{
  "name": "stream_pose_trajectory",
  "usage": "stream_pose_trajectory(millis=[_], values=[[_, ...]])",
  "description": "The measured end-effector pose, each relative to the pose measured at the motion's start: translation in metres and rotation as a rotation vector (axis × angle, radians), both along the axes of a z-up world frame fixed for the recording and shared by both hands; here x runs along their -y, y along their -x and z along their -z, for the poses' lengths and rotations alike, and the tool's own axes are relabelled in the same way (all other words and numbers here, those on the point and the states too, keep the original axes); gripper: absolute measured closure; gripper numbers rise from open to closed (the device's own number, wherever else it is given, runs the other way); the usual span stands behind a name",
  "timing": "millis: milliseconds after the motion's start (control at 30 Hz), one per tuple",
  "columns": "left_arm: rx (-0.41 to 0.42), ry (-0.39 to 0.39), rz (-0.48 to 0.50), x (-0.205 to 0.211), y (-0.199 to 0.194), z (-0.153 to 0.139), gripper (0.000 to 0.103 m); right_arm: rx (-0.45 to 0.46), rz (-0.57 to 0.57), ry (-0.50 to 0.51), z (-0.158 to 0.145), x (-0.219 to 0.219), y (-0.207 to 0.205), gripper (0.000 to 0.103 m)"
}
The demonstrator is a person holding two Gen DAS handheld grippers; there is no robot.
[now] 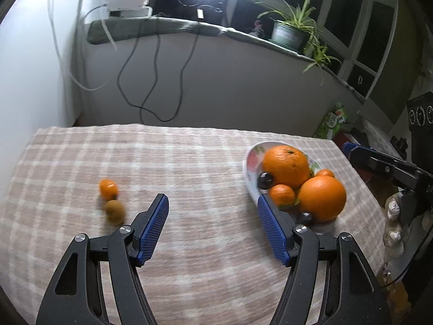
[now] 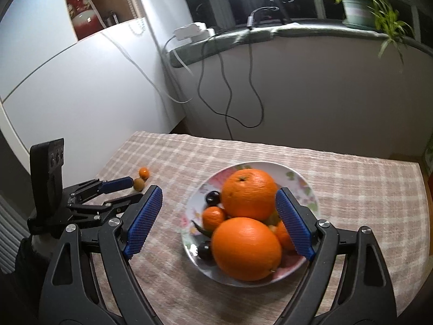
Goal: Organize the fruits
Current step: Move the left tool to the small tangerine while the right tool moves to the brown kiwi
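- Hovering wide open, the left gripper (image 1: pixel 213 203) is facing two loose fruits: a small orange (image 1: pixel 108 188) and brown fruit (image 1: pixel 115 211) touching on the cloth (image 1: pixel 189 157).
- The right gripper (image 2: pixel 218 205) is spreading empty over the plate (image 2: pixel 305 187) (already heaped), probably steadying.

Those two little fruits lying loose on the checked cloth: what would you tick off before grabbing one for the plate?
1. Left claw open and empty: ok.
2. Small orange mandarin and brown fuzzy kiwi-like fruit in plain sight on the beige checked tablecloth: ok.
3. Claw lined up over a fruit: not ok; both lie left of its fingers.
4. The two fruits apart enough to take one: cannot tell; they look touching and blurred.
5. Room on the flowered white plate: not ok; large oranges crowd it.
6. Right claw open, out of the way: ok; it hangs above the plate.
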State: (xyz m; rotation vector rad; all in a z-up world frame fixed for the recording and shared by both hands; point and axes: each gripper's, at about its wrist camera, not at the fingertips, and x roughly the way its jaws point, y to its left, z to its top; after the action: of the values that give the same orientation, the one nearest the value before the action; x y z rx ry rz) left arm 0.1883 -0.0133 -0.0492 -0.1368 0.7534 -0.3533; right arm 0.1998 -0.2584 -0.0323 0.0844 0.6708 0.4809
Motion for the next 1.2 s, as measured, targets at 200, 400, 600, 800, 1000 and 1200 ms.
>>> stream_pose_trajectory(millis=[200, 400, 600, 800, 1000, 1200], values=[[-0.028, 0.011, -0.045, -0.03, 0.002, 0.012, 0.036, 0.005, -0.06, 0.017, 0.001, -0.031, -0.001, 0.015], [-0.049, 0.024, -0.085, -0.058, 0.005, 0.023, 0.042, 0.001, -0.116, 0.031, 0.005, -0.062, -0.004, 0.015], [-0.072, 0.055, -0.112, -0.076, 0.002, 0.031, 0.052, -0.005, -0.171, 0.038, 0.012, -0.094, -0.001, 0.015], [-0.074, 0.051, -0.104, -0.081, 0.0, 0.036, 0.057, -0.033, -0.206, 0.039, 0.018, -0.123, -0.007, 0.015], [-0.074, 0.065, -0.133, -0.099, -0.002, 0.037, 0.057, -0.05, -0.222, 0.04, 0.026, -0.145, -0.018, 0.019], [-0.07, 0.067, -0.16, -0.118, -0.009, 0.036, 0.057, -0.067, -0.24, 0.071, 0.04, -0.165, -0.025, 0.023]])
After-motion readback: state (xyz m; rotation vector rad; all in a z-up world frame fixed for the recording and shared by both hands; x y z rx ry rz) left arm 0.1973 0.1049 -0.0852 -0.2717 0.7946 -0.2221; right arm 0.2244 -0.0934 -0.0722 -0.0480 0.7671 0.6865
